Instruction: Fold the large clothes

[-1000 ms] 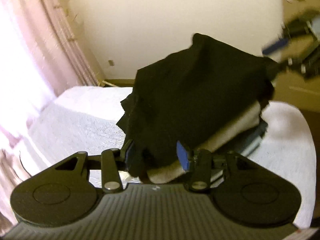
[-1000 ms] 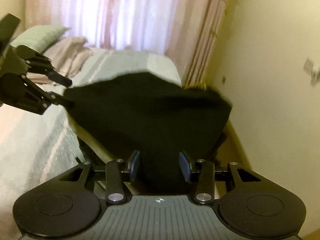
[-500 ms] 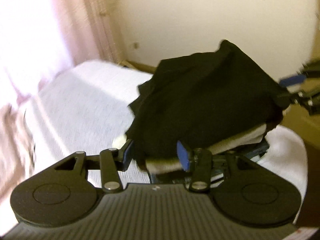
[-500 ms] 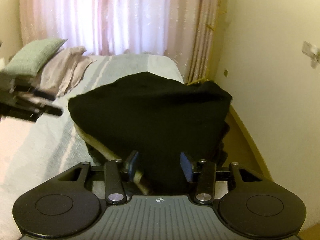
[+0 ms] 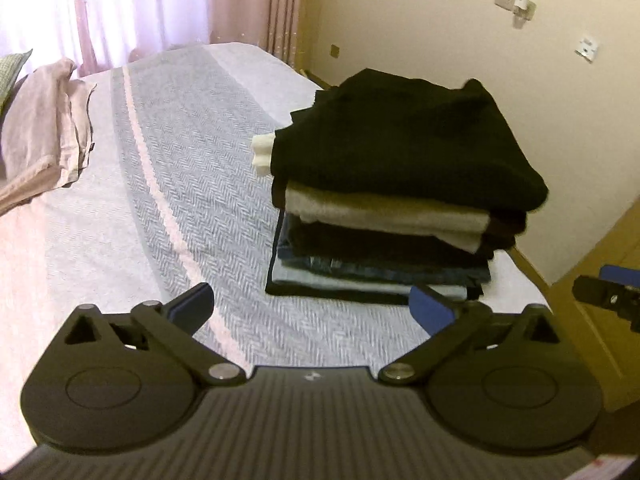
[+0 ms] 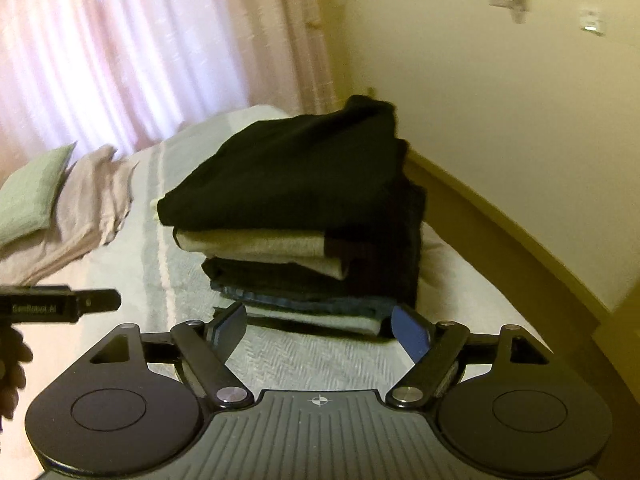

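Note:
A folded black garment [image 5: 400, 140] [image 6: 296, 168] lies on top of a pile of folded clothes on the bed [image 5: 168, 184]. Under it are a cream piece [image 5: 380, 212] and darker and denim layers [image 5: 380, 272]. My left gripper [image 5: 312, 306] hovers in front of the pile, its jaws opening wide with only bedspread between them. My right gripper [image 6: 320, 330] also stands back from the pile, its jaws opening and holding nothing. Each gripper shows at the edge of the other's view: the right gripper [image 5: 612, 296] and the left gripper [image 6: 60, 304].
The pile sits near the bed's corner, close to the cream wall [image 5: 540, 100] and a wooden edge [image 6: 520, 240]. Beige bedding [image 5: 44, 128] and a green pillow [image 6: 32, 192] lie at the far end under pink curtains [image 6: 140, 60]. A hand [image 6: 12, 360] holds the left gripper.
Both grippers let go of the black garment, spread their jaws and drew back from the pile. The garment, held stretched between them before, now rests folded on top.

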Motion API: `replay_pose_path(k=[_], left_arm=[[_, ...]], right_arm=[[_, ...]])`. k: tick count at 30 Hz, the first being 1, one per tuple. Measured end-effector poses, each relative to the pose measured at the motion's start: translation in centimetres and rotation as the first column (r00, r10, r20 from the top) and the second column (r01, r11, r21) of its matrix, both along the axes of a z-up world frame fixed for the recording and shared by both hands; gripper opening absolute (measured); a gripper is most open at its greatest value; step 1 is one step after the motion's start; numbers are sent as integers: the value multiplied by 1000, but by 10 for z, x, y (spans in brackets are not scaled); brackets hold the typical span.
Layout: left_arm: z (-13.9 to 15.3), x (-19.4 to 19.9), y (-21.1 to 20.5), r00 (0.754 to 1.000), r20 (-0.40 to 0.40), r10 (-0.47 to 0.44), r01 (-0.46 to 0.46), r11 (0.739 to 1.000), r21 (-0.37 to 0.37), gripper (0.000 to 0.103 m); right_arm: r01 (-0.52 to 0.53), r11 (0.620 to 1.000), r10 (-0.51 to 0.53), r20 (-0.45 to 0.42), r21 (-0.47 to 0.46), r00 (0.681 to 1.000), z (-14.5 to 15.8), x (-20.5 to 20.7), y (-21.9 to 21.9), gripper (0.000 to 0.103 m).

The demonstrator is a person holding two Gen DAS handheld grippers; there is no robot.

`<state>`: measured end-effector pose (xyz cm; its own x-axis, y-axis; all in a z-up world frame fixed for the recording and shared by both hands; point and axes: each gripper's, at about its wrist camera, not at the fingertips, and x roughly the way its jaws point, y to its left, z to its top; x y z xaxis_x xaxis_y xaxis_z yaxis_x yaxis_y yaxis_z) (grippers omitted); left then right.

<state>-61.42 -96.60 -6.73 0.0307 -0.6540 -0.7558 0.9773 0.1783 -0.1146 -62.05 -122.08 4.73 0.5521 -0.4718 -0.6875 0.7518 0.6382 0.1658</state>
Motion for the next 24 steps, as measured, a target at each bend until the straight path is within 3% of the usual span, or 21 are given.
replay_pose_path(k=[9, 13, 19, 24], left_arm=[[24, 15, 84, 993, 8, -116, 116, 990, -78, 102], [31, 18, 112, 991, -2, -134, 133, 990, -50, 102], [39, 18, 134, 992, -11, -122, 122, 992, -26, 102], [48, 13, 139, 995, 27, -91, 92, 995, -40, 102]], right_arm=[[166, 986, -166, 2, -10, 986, 21, -2, 106, 77], [190, 982, -190, -4, 0, 982, 28, -4, 137, 77], [187, 982, -187, -20, -20, 982, 40, -2, 157, 77], [159, 987, -159, -26, -30, 987, 45, -1, 157, 77]])
